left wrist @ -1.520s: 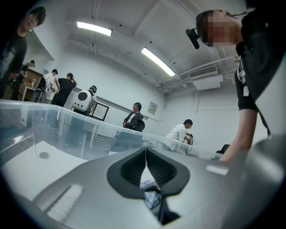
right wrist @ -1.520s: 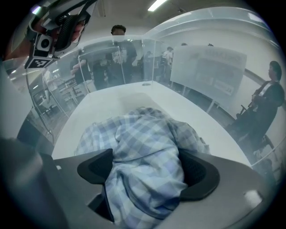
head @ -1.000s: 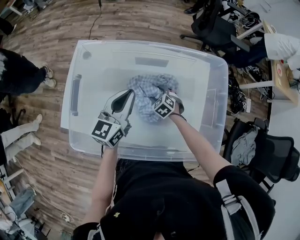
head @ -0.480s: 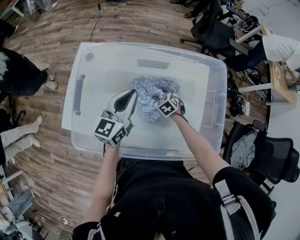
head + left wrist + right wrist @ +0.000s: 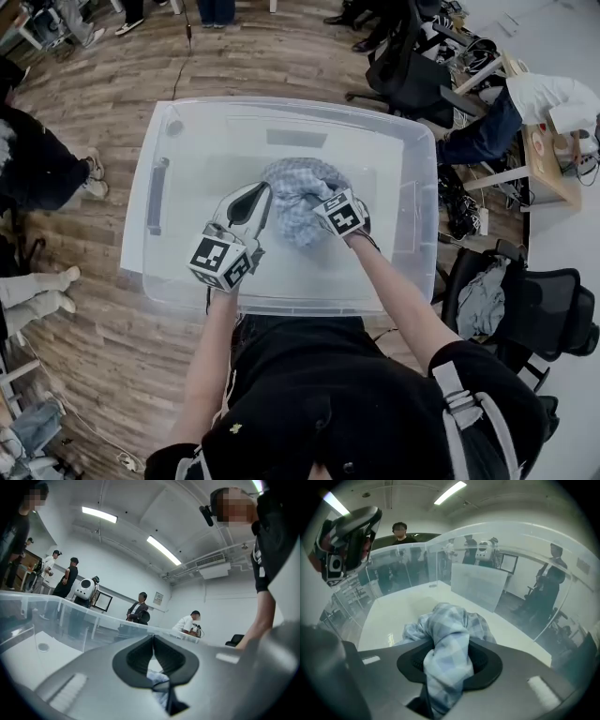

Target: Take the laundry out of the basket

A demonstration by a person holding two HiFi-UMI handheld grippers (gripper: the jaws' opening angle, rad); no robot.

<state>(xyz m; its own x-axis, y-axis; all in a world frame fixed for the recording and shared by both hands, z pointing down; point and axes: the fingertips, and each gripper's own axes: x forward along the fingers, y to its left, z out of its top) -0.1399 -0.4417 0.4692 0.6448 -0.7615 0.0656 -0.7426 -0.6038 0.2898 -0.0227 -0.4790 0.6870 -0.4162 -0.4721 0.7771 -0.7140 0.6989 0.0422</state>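
Premises: an open-plan office or robotics lab, not a home. Evidence: a wood-plank floor (image 5: 84, 309); black swivel chairs (image 5: 553, 319) and a desk (image 5: 547, 157) along one side, with cables and gear crowded nearby; plain white walls, long ceiling strip lights (image 5: 99, 514) and a ceiling-mounted air-conditioning unit (image 5: 213, 568). Several standing people (image 5: 68, 576) are present, and a seated person (image 5: 190, 622) works at a station. A white, rounded robot-like machine (image 5: 86, 588) stands by the wall. A clear plastic bin (image 5: 412, 159) occupies the open floor.

Head view — steeply down from above onto the clear basket (image 5: 206, 150). Left gripper view sits near its rim, facing level across it. Right gripper view tilts down, close on the checked cloth (image 5: 445, 653) — shared by all three.
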